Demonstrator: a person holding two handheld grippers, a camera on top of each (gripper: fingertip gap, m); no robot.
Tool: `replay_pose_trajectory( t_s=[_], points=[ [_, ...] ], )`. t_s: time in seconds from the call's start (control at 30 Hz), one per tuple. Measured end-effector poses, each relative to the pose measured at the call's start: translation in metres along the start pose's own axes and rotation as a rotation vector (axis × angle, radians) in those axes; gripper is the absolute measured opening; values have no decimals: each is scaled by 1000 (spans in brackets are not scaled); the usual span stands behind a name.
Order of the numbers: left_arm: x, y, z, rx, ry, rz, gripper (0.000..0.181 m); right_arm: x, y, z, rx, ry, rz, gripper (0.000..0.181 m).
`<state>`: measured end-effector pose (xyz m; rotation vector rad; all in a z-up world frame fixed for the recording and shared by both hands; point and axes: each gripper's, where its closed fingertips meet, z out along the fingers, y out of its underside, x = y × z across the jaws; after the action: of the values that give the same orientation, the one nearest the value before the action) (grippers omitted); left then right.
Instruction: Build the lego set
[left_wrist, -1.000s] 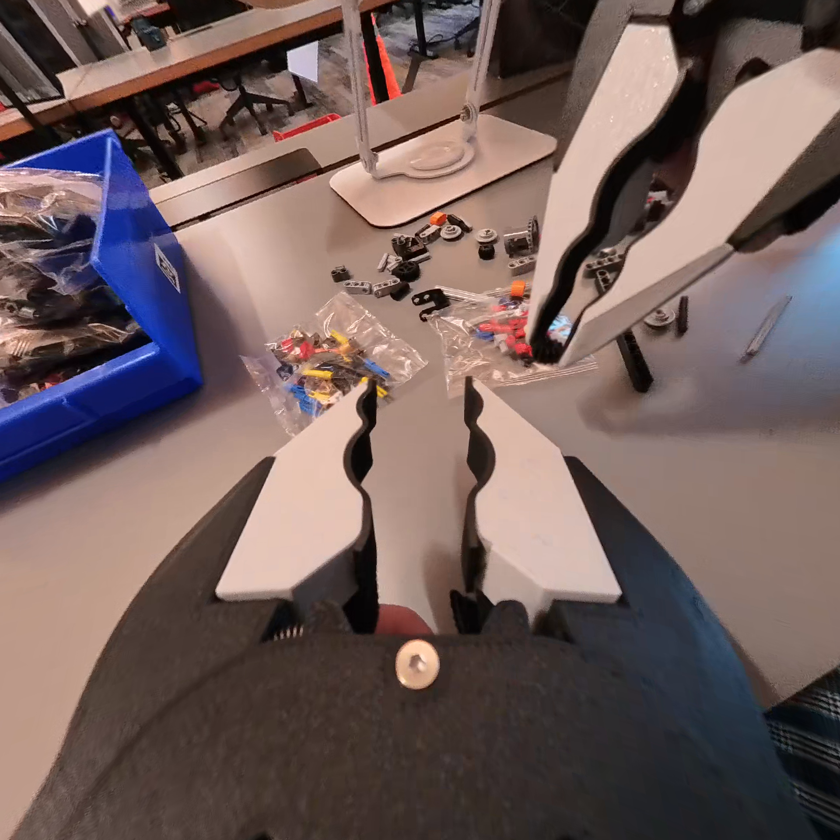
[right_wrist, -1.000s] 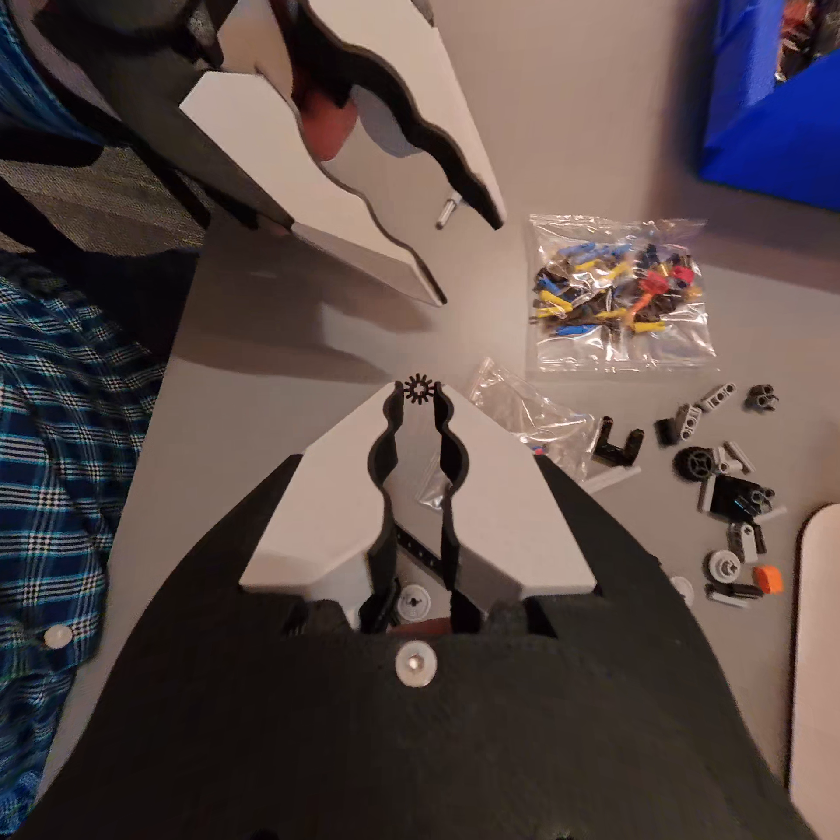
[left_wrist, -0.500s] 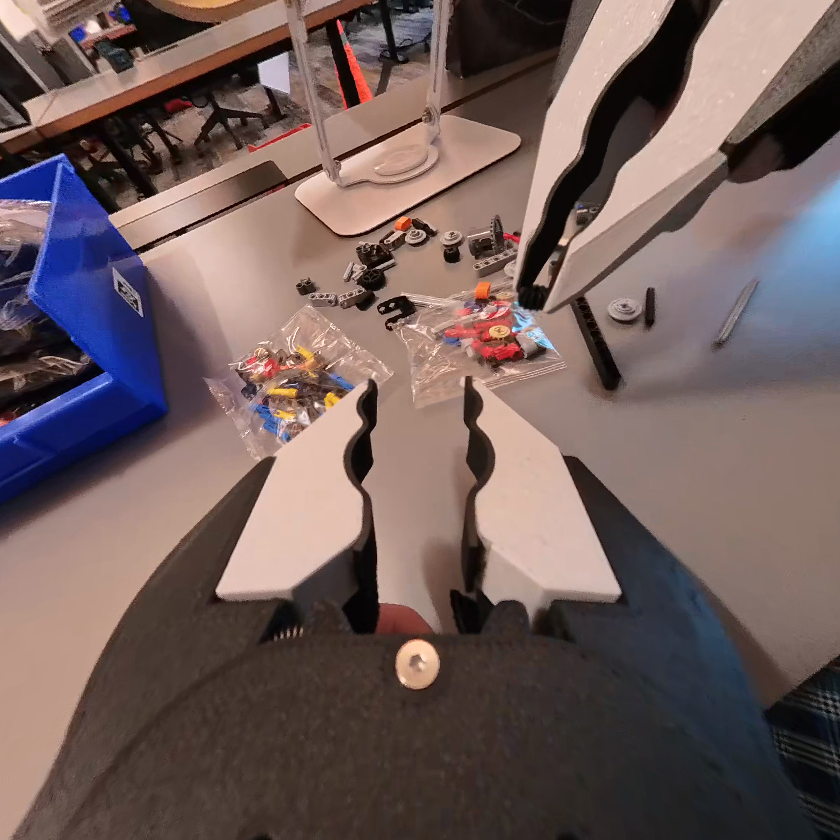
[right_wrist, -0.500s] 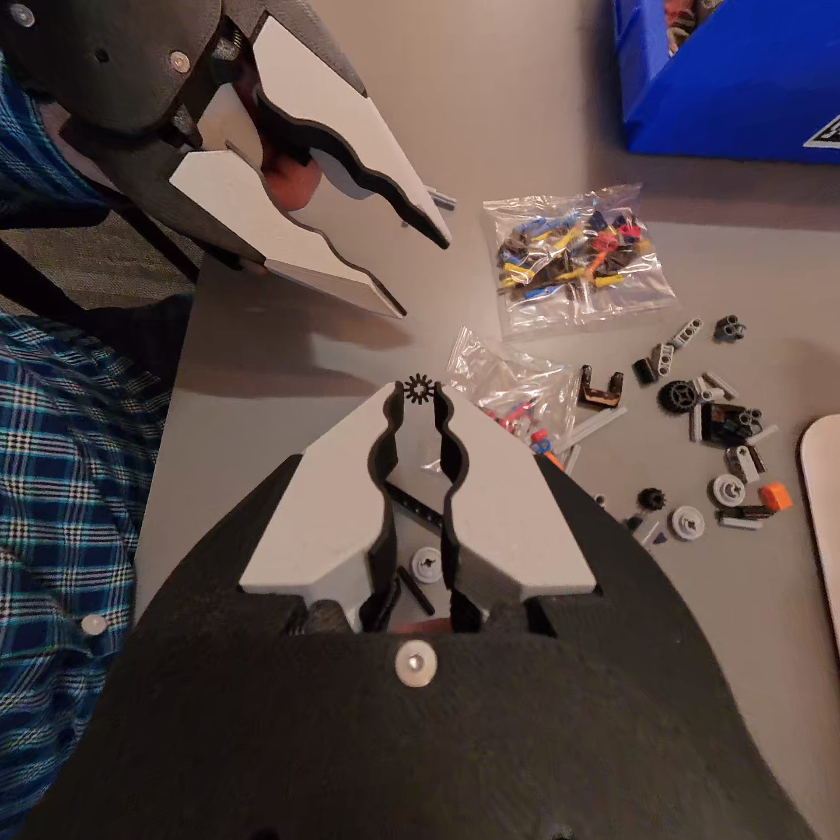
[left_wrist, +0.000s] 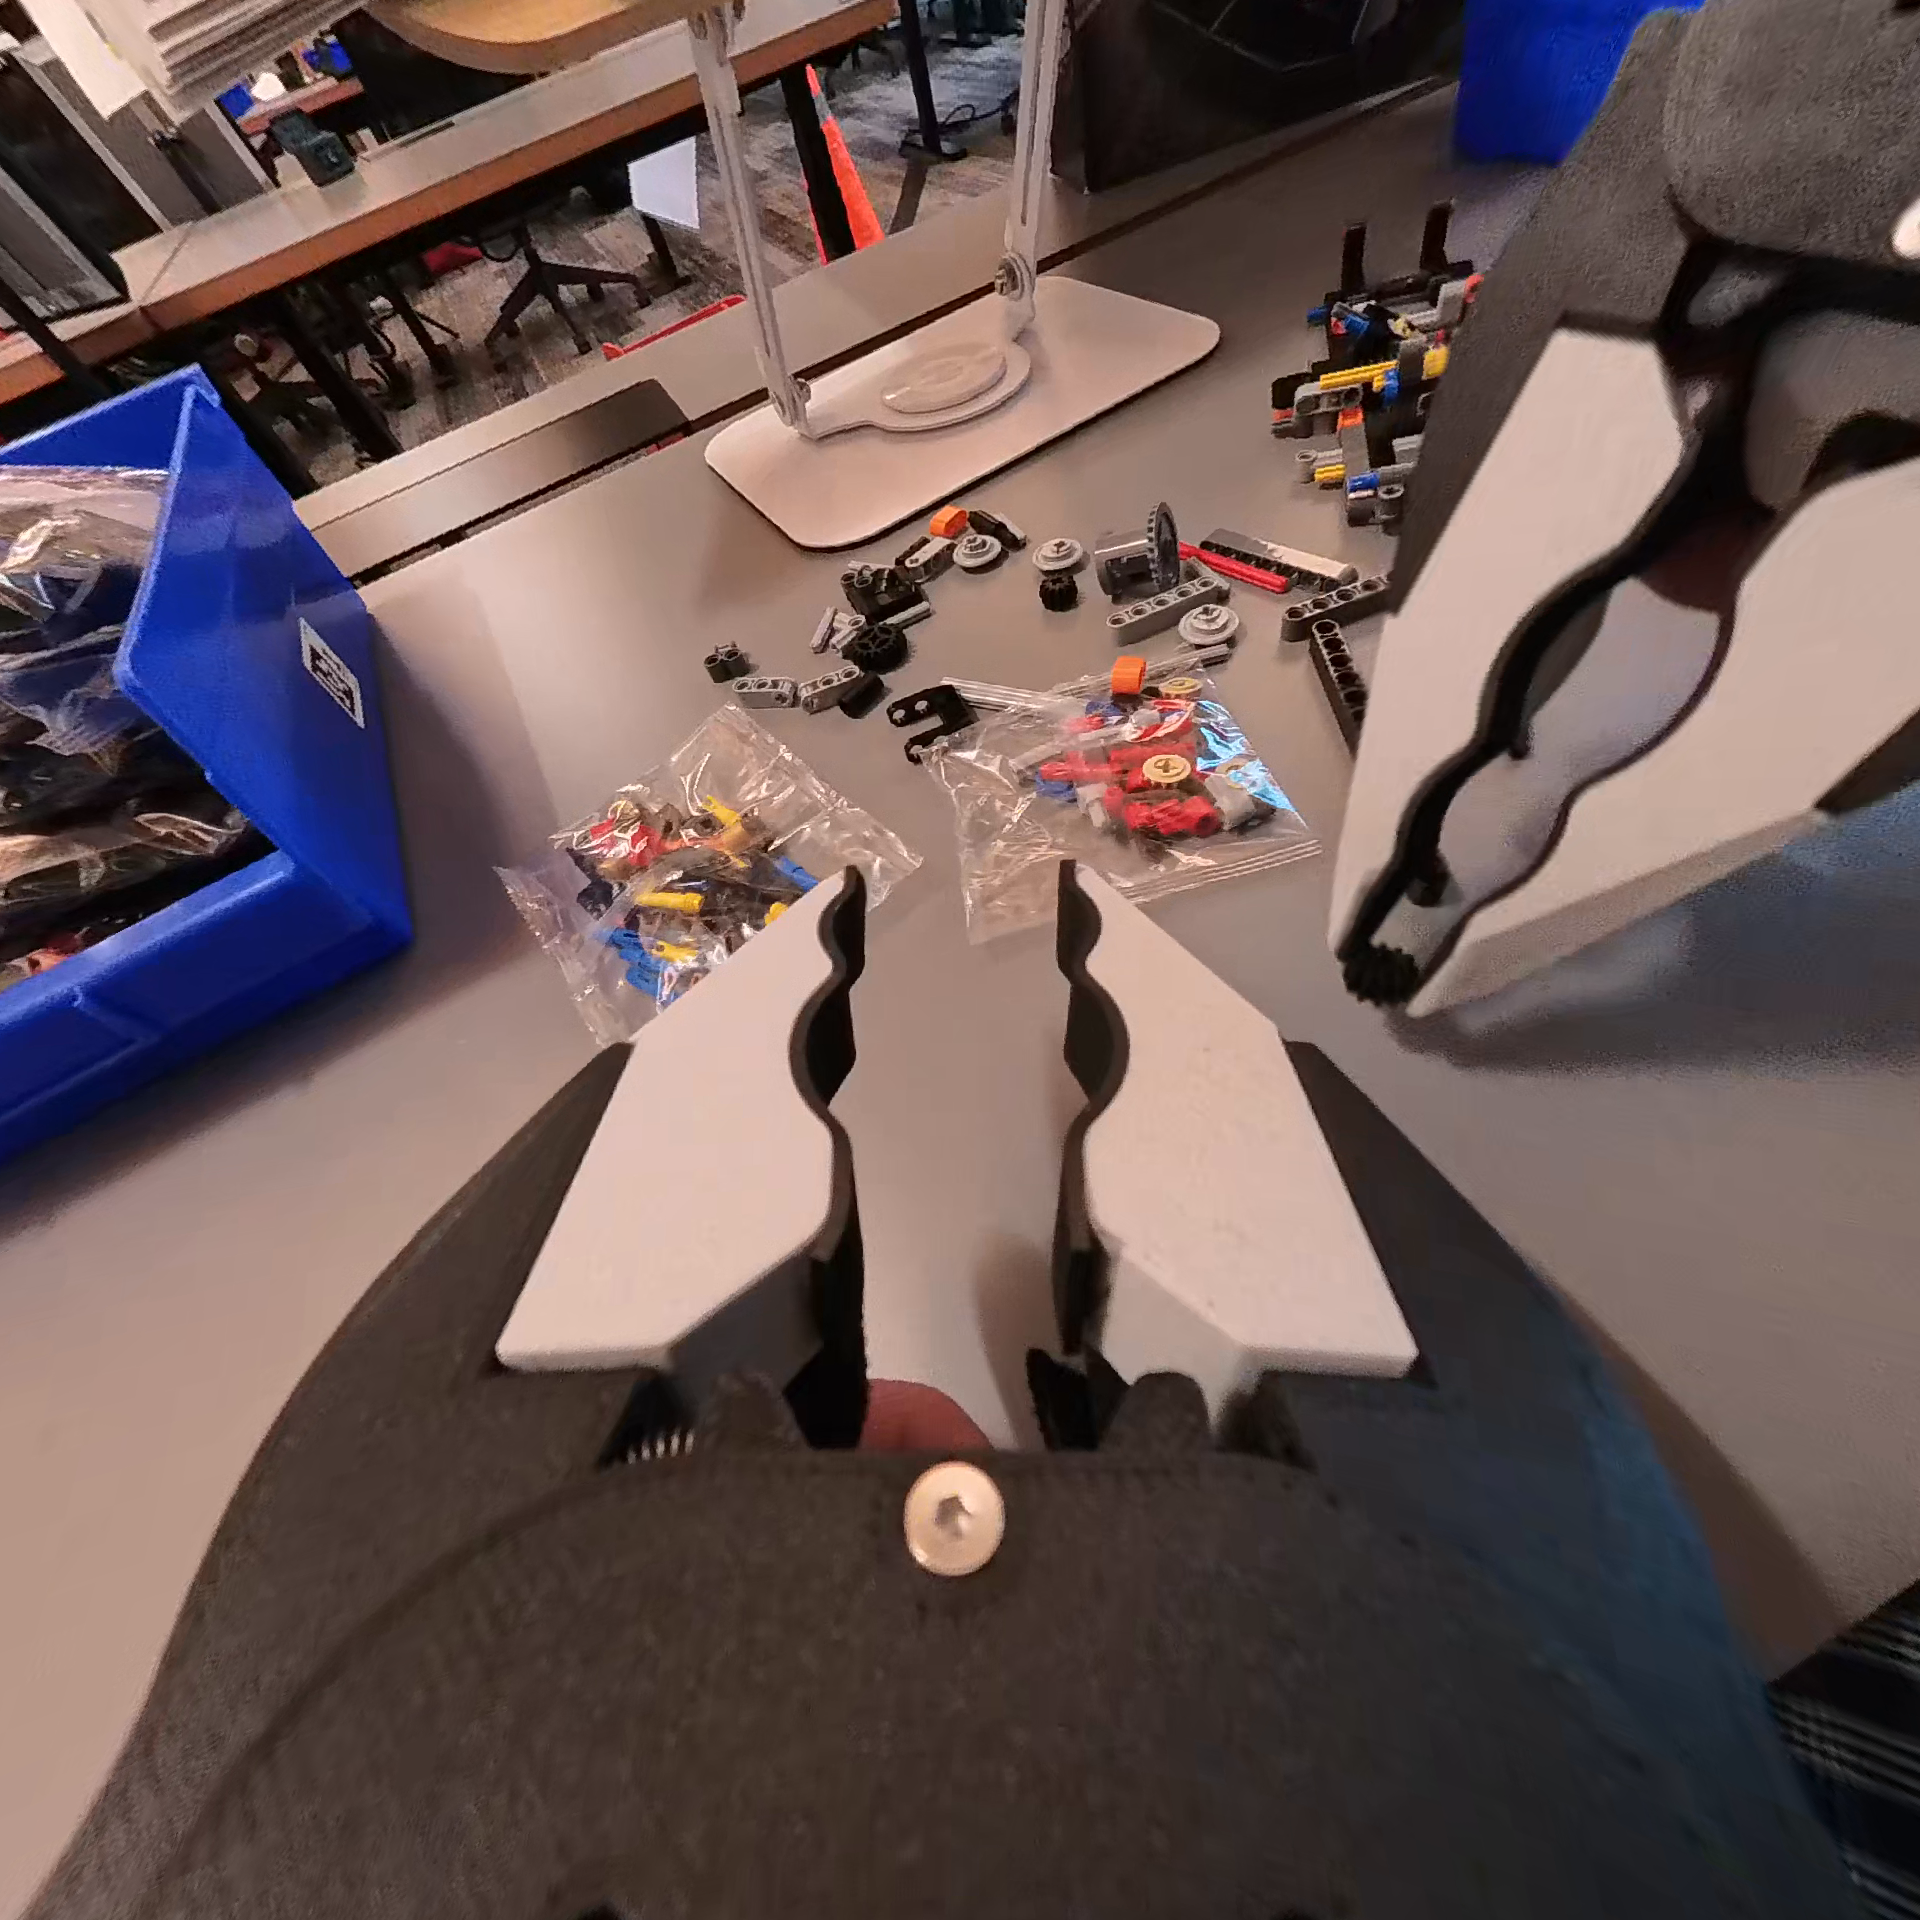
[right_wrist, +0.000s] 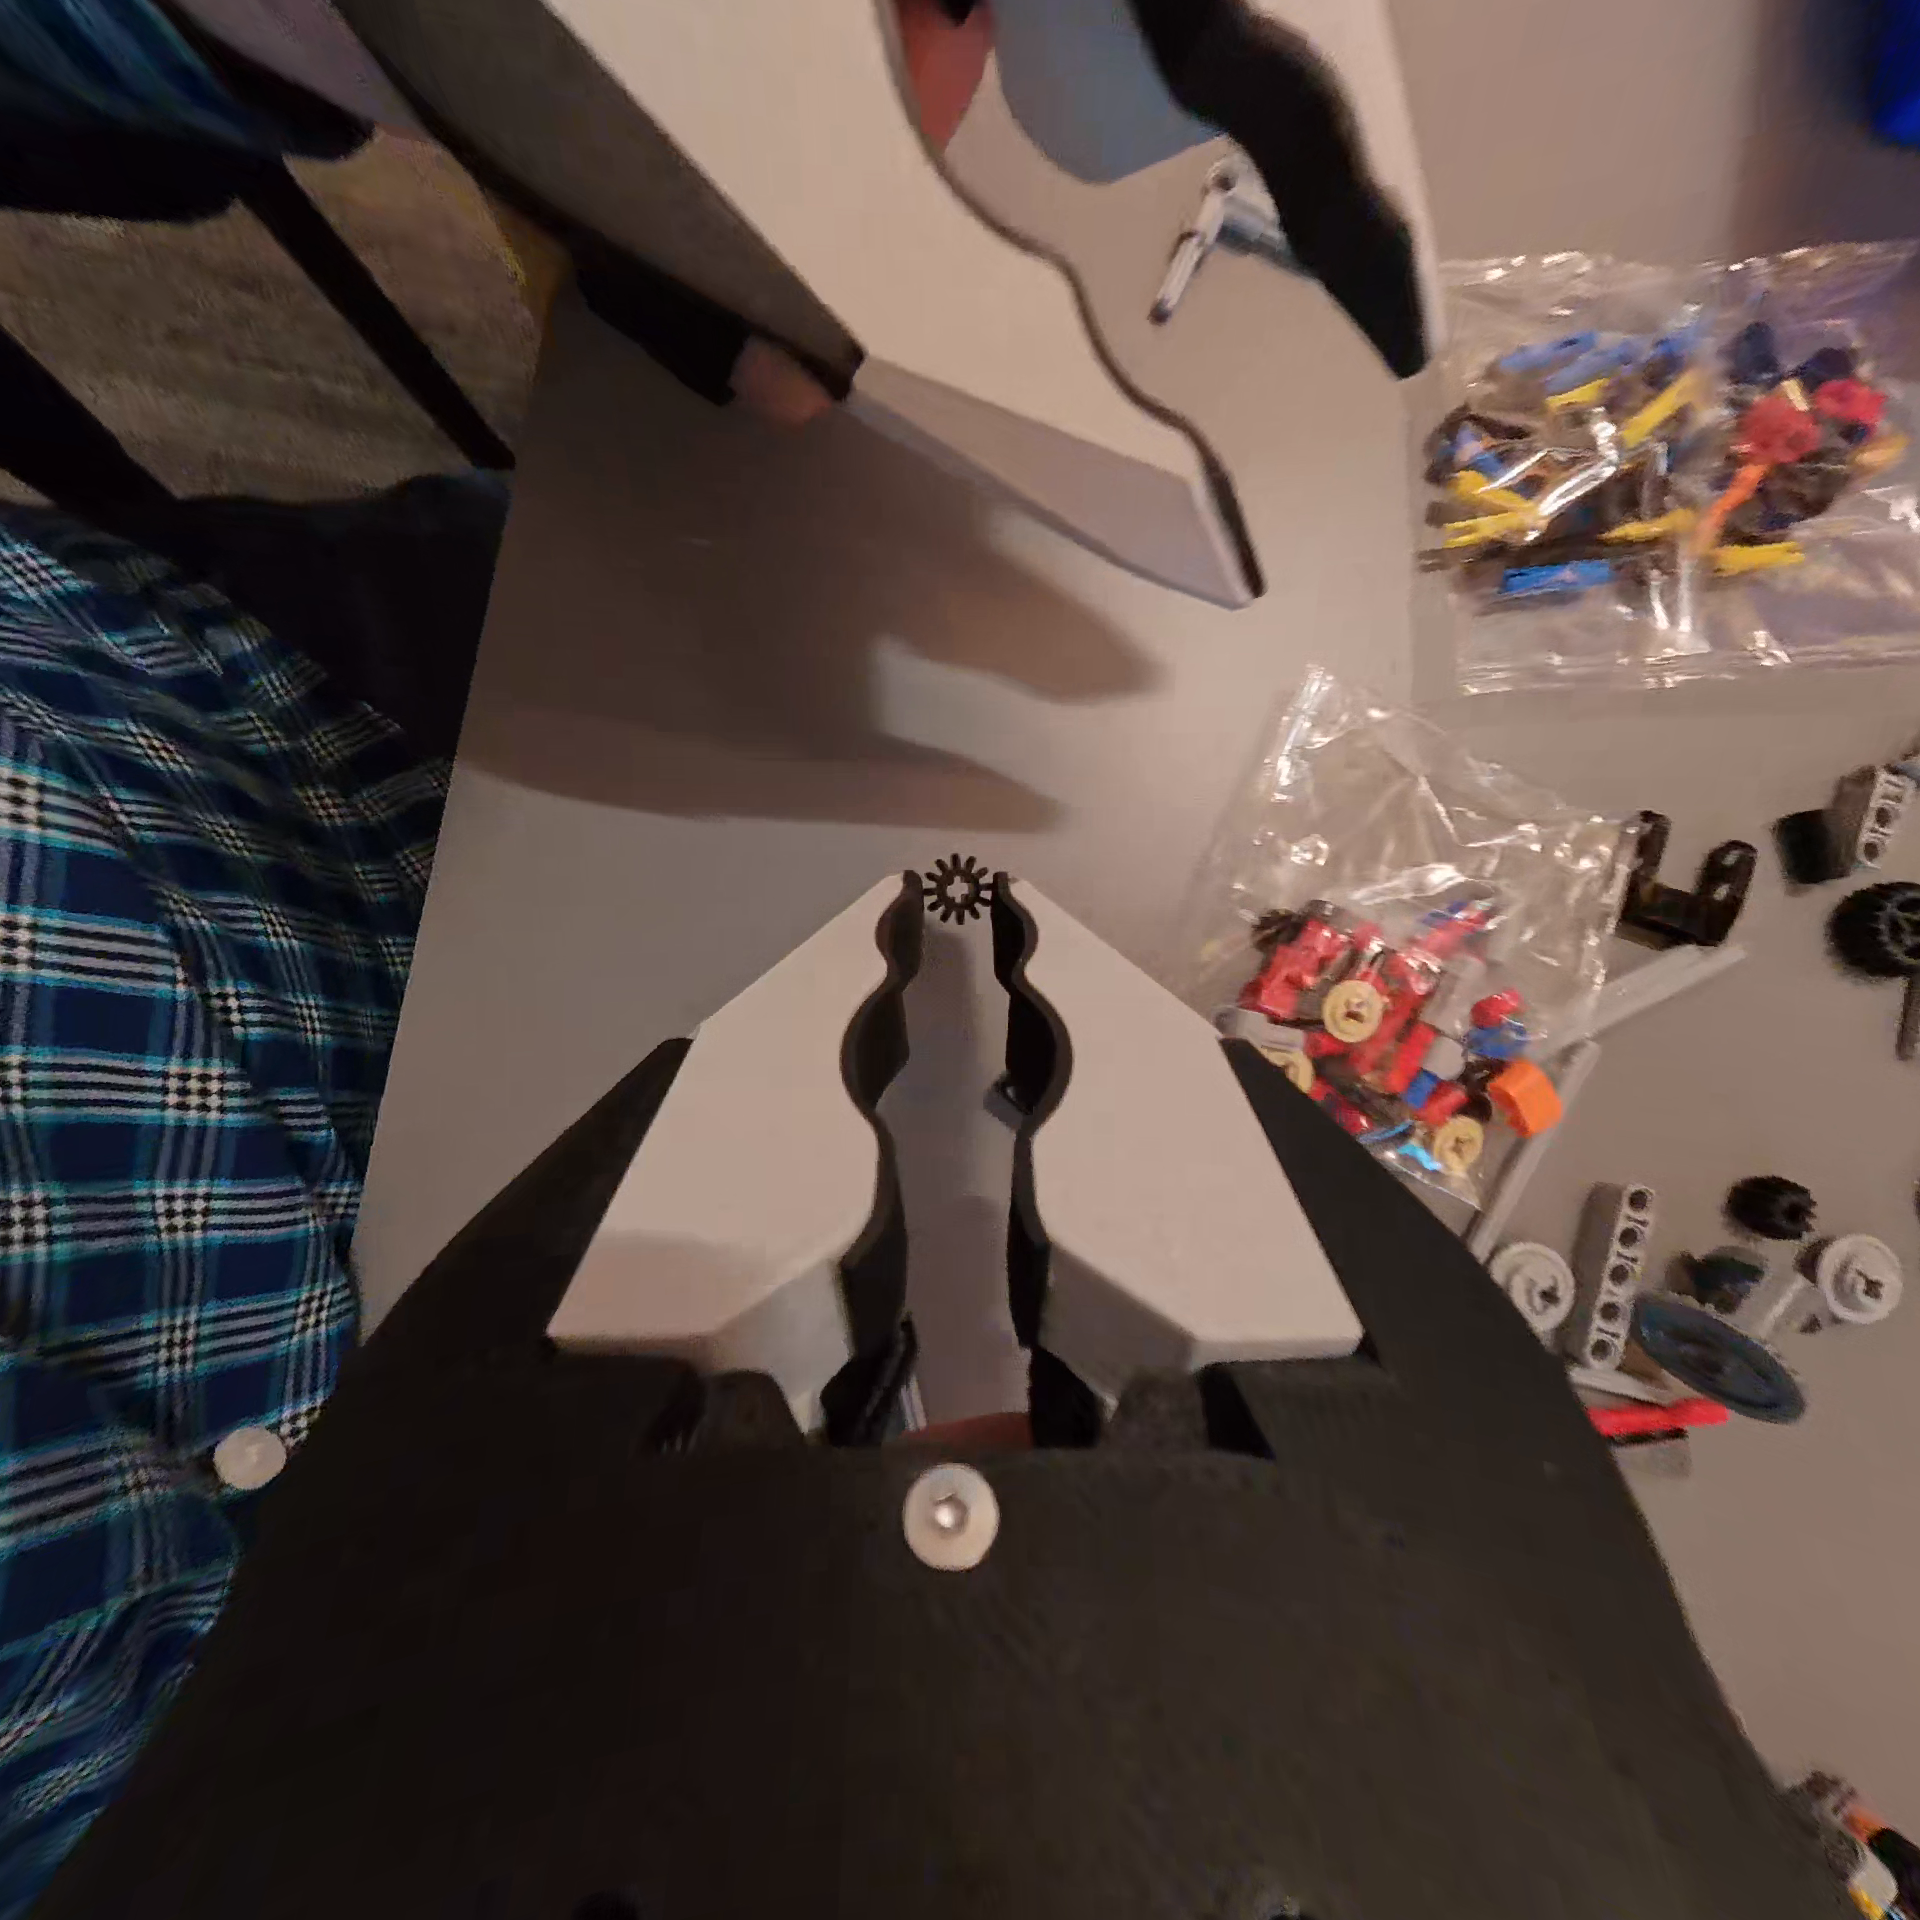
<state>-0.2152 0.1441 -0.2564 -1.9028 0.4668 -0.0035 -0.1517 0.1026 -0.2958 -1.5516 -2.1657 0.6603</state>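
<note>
Right tongs (right_wrist: 958, 888), gripping a black gear (right_wrist: 957, 889), swung toward the table edge (right_wrist: 416, 1039); left tongs (left_wrist: 961, 899) gape empty.

The small gear (right_wrist: 957, 890) is black, the bin (left_wrist: 260, 665) is blue, the table (left_wrist: 1558, 1195) is grey, and the shirt (right_wrist: 156, 935) has a blue-and-white check pattern.

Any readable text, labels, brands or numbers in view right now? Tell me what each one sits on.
White sticker on the blue bin side wall: dark print, too small and skewed to read.
Bag of yellow and blue parts and bag of red parts: no print visible.
Left hand-held gripper, right hand-held gripper, black gear: no markings visible.
Nothing else legible.
</note>
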Motion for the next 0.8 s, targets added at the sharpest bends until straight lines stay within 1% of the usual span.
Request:
replay_pose_trajectory(
  t_s=[0.23, 0.47, 0.8],
  points=[
    [-2, 1, -1, -2, -7, 0, 34, -5, 2, 9, -24, -15, -17, 10],
    [-2, 1, 0, -6, -8, 7, 34, 3, 6, 1, -6, 7, 11, 10],
    [-3, 1, 0, -3, -18, 9, 34, -1, 10, -4, 18, -4, 38, 10]
  ],
)
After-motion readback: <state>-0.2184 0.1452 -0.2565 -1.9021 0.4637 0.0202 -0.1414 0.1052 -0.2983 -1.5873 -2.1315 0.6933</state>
